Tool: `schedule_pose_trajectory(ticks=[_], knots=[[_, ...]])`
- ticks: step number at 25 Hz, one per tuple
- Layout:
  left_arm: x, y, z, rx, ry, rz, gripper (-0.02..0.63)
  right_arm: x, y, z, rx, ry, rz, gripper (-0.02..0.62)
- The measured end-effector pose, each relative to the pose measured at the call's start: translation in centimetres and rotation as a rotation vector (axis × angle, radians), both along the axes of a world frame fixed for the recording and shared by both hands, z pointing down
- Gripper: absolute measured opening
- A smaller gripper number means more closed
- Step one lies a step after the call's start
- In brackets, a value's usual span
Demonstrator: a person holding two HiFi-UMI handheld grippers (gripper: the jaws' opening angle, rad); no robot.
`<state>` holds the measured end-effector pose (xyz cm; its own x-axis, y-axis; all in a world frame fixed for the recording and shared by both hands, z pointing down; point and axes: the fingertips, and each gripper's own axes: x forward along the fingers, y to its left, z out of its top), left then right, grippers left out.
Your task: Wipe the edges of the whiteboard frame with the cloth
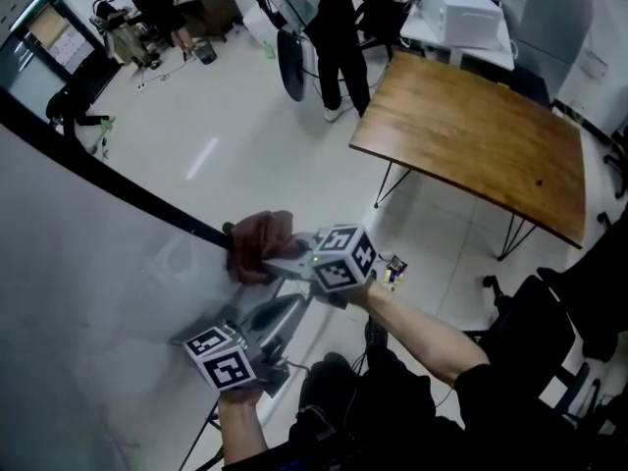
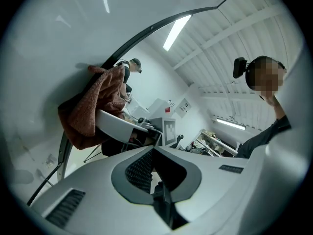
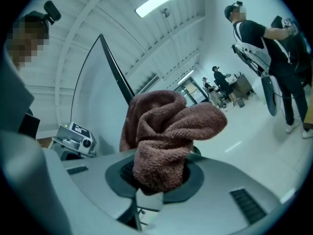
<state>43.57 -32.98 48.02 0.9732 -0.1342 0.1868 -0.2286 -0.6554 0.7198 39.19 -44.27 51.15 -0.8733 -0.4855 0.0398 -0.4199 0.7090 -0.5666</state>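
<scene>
Showing the right gripper point(image 1: 280, 261) clamped on a bunched brown cloth point(image 1: 260, 248), which is pressed against the black frame point(image 1: 147, 194) at the edge of the whiteboard point(image 1: 78, 302). The left gripper point(image 1: 287, 304) sits just beneath it, jaws together with nothing between them, its tip close under the right one. Only the left gripper view shows the cloth point(image 2: 93, 106) lying over the frame point(image 2: 146, 31). The right gripper view shows cloth filling the gap between its jaws. Beyond the frame lies open floor point(image 1: 226, 116). A wooden table point(image 1: 481, 135) and a standing person point(image 1: 334, 27) are well apart from the grippers.
</scene>
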Motion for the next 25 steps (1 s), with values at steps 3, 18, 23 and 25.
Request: schedule_pose_trajectory(ticks=[3,18,23,25], knots=[[0.0,-0.1,0.5,-0.014,-0.010,0.005,-0.012,-0.3,-0.1,0.9,-0.028,-0.018,-0.011,0.075],[-1.0,0.9,4.2,-0.100,-0.001,0.095,-0.013,-0.8,0.0,4.6,-0.084,0.057,0.020,0.075],[-1.0,0.7,5.6,-0.126,-0.005,0.112,-0.012,-0.9,-0.3,6.0,-0.108,0.051,0.034,0.075],[-1.1,0.6,6.2,-0.135,-0.009,0.115,-0.013,-0.9,-0.3,6.5,-0.115,0.058,0.037,0.075]])
